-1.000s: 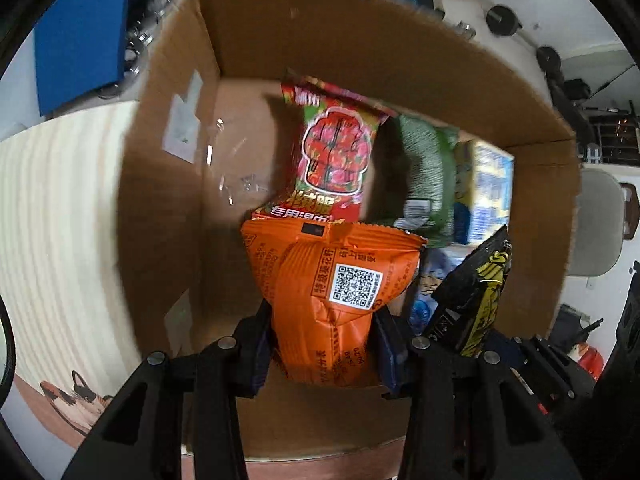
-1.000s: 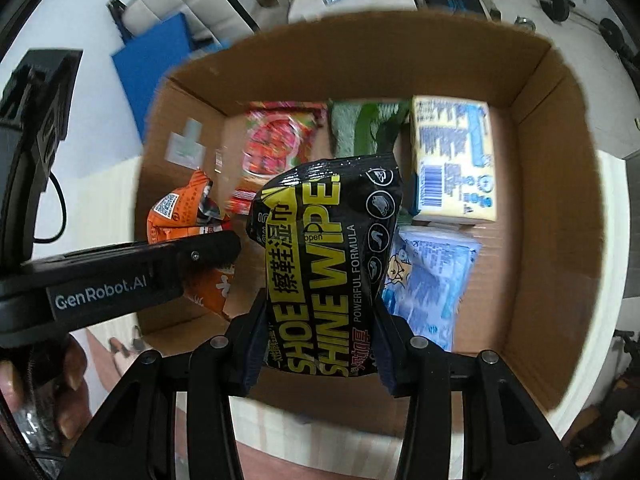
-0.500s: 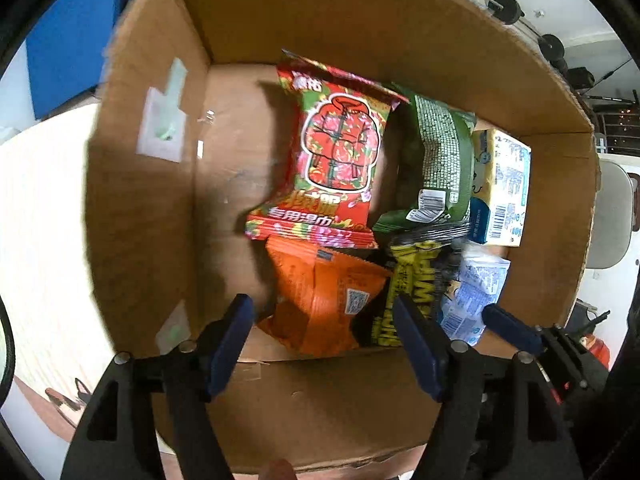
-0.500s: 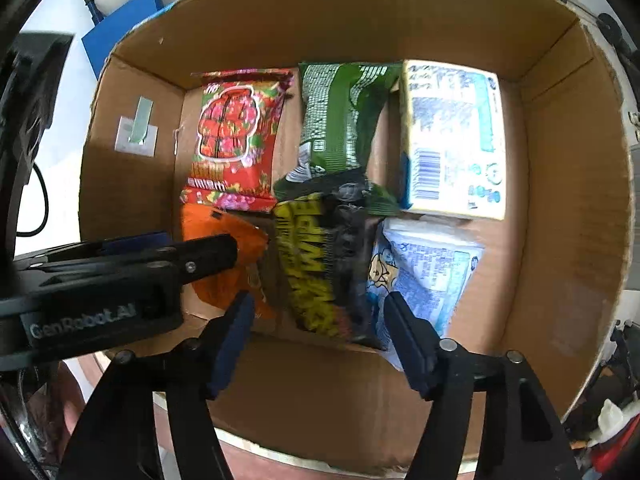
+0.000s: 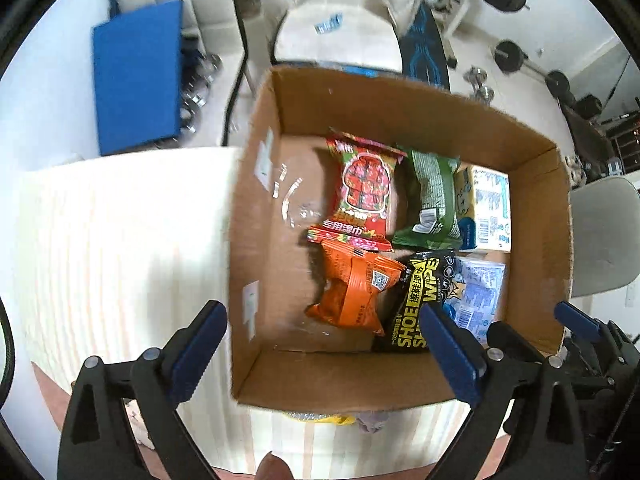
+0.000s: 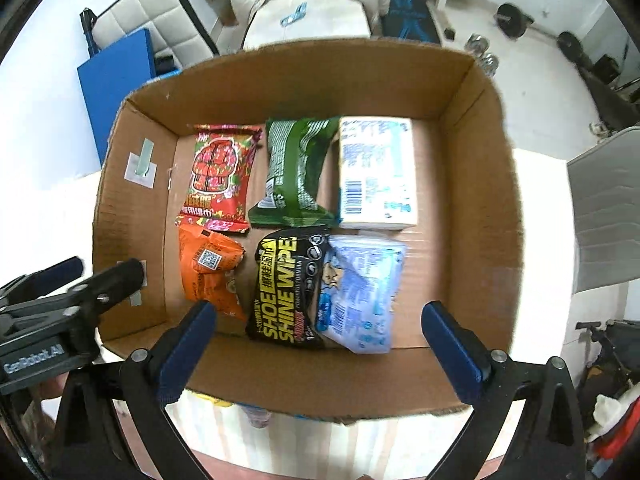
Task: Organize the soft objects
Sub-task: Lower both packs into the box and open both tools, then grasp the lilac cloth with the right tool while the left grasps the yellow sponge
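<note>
An open cardboard box holds several soft packs. An orange pack lies front left, a black and yellow shoe-wipe pack beside it, and a pale blue pack front right. Behind lie a red pack, a green pack and a white-blue tissue pack. My left gripper and right gripper are open and empty above the box's near wall.
The box stands on a pale striped table. A yellow and a purplish item peek from under the box's near edge. A blue board, chairs and weights stand on the floor beyond.
Both grippers let go of their packs, the orange one and the shoe-wipe one, which now lie in the box. Both grippers opened wide and pulled up and back.
</note>
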`<state>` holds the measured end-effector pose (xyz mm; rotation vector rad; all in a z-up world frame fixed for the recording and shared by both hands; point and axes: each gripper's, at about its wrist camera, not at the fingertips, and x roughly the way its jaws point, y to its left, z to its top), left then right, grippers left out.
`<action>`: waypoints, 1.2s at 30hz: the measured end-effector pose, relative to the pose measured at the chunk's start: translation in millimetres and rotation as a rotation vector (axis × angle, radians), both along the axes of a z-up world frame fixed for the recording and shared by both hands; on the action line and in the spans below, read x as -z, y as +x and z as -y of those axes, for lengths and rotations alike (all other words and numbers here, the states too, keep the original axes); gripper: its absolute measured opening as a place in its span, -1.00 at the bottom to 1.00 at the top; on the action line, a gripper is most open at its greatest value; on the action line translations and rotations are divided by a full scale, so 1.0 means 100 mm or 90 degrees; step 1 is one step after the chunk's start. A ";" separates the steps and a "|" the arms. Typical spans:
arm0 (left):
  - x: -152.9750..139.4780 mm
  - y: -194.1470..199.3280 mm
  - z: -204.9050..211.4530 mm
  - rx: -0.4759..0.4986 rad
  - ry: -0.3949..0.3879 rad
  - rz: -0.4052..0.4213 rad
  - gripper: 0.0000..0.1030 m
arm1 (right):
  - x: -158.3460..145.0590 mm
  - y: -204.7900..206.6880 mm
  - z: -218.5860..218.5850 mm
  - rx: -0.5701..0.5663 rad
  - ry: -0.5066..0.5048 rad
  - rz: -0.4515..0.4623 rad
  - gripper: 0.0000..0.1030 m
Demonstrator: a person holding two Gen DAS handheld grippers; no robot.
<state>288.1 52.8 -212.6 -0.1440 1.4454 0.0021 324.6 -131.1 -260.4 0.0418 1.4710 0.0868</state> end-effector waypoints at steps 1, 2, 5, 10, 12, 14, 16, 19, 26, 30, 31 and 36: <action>-0.01 0.04 -0.04 -0.001 0.006 0.015 0.91 | -0.04 -0.03 0.01 0.002 -0.006 0.011 1.00; -0.06 0.09 -0.04 -0.001 0.011 0.027 0.91 | -0.07 -0.05 -0.01 0.002 -0.012 0.024 1.00; -0.23 -0.06 -0.02 0.001 0.026 0.059 0.91 | -0.26 -0.19 -0.02 0.001 -0.025 0.054 1.00; -0.46 -0.29 0.02 -0.003 0.056 0.108 0.91 | -0.46 -0.42 -0.02 0.005 -0.033 0.091 1.00; -0.53 -0.36 0.03 -0.003 0.061 0.123 0.91 | -0.54 -0.51 0.00 0.009 -0.036 0.102 1.00; -0.61 -0.43 0.05 -0.002 0.069 0.138 0.91 | -0.61 -0.59 0.02 0.014 -0.033 0.113 1.00; -0.66 -0.48 0.07 -0.001 0.074 0.149 0.91 | -0.69 -0.67 0.05 0.019 -0.036 0.128 1.00; -0.71 -0.53 0.07 -0.007 0.071 0.158 0.91 | -0.80 -0.75 0.07 0.025 -0.034 0.143 1.00; -0.62 -0.66 -0.12 -0.039 0.068 0.130 0.91 | -0.87 -0.88 0.06 0.020 0.010 0.148 1.00; -0.27 -0.90 -0.40 -0.081 0.083 0.083 0.91 | -0.60 -1.03 -0.14 -0.029 0.043 0.099 1.00; -0.14 -0.96 -0.48 -0.095 0.081 0.066 0.91 | -0.50 -1.07 -0.20 -0.043 0.045 0.084 1.00; 0.54 -1.19 -0.83 -0.153 0.025 -0.028 0.90 | 0.07 -1.20 -0.63 -0.129 0.047 0.034 0.96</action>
